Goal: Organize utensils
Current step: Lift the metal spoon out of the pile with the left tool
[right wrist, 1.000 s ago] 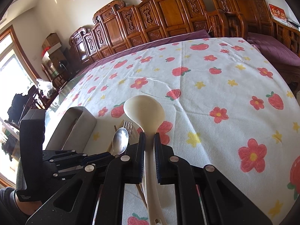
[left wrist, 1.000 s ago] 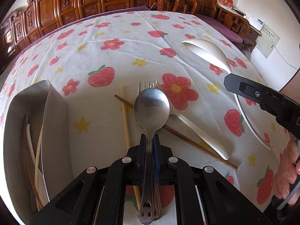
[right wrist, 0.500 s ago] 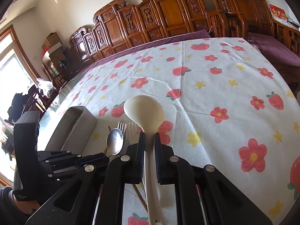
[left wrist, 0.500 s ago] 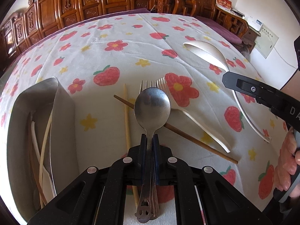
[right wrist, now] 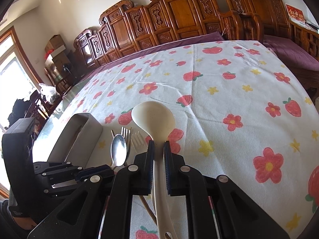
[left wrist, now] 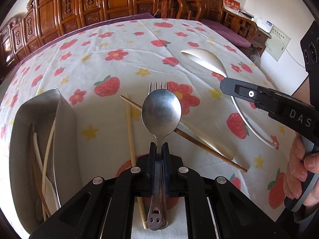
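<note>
My left gripper point(left wrist: 159, 149) is shut on the handle of a metal spoon point(left wrist: 161, 113) and holds it above the table; the spoon also shows in the right wrist view point(right wrist: 118, 150). My right gripper point(right wrist: 159, 147) is shut on a cream ladle point(right wrist: 153, 117), which shows at the right of the left wrist view point(left wrist: 207, 61). On the cloth under the spoon lie a metal fork point(left wrist: 157, 85), a cream fork point(right wrist: 137, 137), a dark chopstick point(left wrist: 209, 151) and a pale chopstick point(left wrist: 129, 131).
A grey utensil holder point(left wrist: 65, 131) stands at the left with chopsticks and a white utensil inside; it also shows in the right wrist view point(right wrist: 79, 135). The strawberry-print tablecloth point(right wrist: 219, 91) covers the table. Carved wooden chairs point(right wrist: 179, 14) line the far side.
My left gripper has lifted the spoon a little higher and further over the forks. My right gripper holds the ladle almost still.
</note>
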Motion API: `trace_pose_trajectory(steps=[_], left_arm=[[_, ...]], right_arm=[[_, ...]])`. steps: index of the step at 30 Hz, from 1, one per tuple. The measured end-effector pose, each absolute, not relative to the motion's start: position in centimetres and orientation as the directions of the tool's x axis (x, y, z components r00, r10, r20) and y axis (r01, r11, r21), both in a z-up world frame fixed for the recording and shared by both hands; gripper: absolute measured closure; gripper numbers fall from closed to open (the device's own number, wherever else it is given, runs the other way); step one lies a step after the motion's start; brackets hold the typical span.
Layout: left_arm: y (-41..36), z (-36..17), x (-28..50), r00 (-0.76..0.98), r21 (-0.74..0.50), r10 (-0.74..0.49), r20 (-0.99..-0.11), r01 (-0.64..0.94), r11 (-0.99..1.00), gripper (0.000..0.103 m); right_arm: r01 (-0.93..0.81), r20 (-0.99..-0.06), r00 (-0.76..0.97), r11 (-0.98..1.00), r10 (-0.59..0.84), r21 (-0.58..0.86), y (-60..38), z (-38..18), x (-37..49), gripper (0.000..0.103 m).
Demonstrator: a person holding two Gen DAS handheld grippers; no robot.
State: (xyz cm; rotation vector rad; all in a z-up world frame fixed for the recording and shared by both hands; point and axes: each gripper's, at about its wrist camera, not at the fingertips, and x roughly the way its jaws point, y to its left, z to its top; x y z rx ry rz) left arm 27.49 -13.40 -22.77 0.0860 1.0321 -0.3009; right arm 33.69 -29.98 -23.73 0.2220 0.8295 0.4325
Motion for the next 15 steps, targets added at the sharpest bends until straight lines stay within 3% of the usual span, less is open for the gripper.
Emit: trace_pose_trajectory(steps=[15], left_arm=[[-13.8,-21.5,27.8,0.5,-0.099,-0.25,-0.829,0.309,0.946,0.097]], right_arm=[[-0.28,-0.663,0.596,0.891,0.453,0.357,-30.2,-23.7,33.8,0.091]])
